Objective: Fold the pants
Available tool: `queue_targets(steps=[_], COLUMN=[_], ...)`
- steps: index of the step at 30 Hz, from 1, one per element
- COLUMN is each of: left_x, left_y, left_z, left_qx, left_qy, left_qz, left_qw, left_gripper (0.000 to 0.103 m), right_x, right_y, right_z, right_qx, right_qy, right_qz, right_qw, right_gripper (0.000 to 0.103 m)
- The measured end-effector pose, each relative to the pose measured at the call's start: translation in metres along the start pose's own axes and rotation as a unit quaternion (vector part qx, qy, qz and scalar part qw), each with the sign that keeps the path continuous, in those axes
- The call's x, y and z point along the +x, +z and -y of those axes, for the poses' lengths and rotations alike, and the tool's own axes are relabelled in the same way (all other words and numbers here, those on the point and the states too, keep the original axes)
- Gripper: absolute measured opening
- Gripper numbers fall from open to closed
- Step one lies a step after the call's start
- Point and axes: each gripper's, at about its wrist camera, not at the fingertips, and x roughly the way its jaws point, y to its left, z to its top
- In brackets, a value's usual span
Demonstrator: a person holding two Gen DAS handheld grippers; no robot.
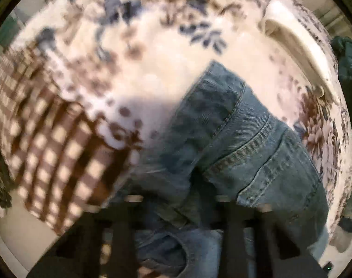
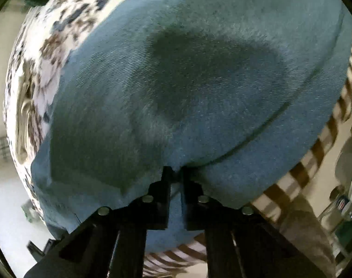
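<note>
Blue denim pants (image 1: 243, 139) lie on a floral bed cover (image 1: 138, 46); the left wrist view shows a seamed, bunched part of them. My left gripper (image 1: 178, 199) has its dark fingers pushed into the denim, its tips hidden by cloth and blur. In the right wrist view the pants (image 2: 199, 81) fill most of the frame as a broad flat panel. My right gripper (image 2: 175, 173) is shut, its fingertips pinching the near edge of the denim.
A brown-and-cream checked cloth (image 1: 48, 139) covers the bed's left side and shows in the right wrist view (image 2: 314, 157) at the right. A white pillow (image 1: 298, 46) lies at the far right. Bottles and clutter (image 2: 342, 203) stand beside the bed.
</note>
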Motion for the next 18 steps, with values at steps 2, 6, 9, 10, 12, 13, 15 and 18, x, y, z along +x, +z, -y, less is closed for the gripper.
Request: queue_targets(steps=[2, 6, 9, 10, 12, 13, 15, 18], left_x=[-0.021, -0.054, -0.063, -0.064, -0.056, -0.043, -0.026, -0.021], left_y=[-0.010, -0.039, -0.046, -0.055, -0.059, -0.061, -0.065, -0.068], left_z=[-0.006, -0.015, -0.026, -0.025, -0.026, -0.030, -0.032, -0.033], left_qx=[-0.008, -0.019, -0.032, -0.033, -0.032, -0.034, -0.025, -0.018], left_qy=[-0.019, -0.030, -0.030, -0.024, -0.012, -0.003, 0.012, 0.042], left_qz=[0.009, 0.005, -0.014, -0.021, -0.036, -0.047, -0.062, -0.077], left_qw=[0.9997, 0.9993, 0.9990, 0.9989, 0.9988, 0.9983, 0.9977, 0.9959], left_gripper=[0.015, 0.014, 0.014, 0.014, 0.015, 0.015, 0.019, 0.033], right_x=[-0.017, -0.058, -0.083, -0.088, -0.086, -0.082, -0.063, -0.037], right_y=[-0.008, -0.021, -0.013, -0.016, -0.014, -0.012, -0.005, 0.006], right_z=[-0.002, -0.007, 0.009, 0.015, 0.028, 0.037, 0.043, 0.038], right_qx=[-0.009, -0.057, -0.066, -0.069, -0.079, -0.079, -0.074, -0.087], right_qy=[0.006, 0.006, 0.006, 0.003, -0.007, -0.011, -0.021, -0.061], right_qz=[0.008, 0.023, 0.017, 0.013, 0.004, -0.007, -0.031, -0.087], right_qw=[1.000, 0.998, 0.998, 0.997, 0.997, 0.997, 0.997, 0.991], right_gripper=[0.003, 0.003, 0.003, 0.003, 0.003, 0.003, 0.003, 0.014])
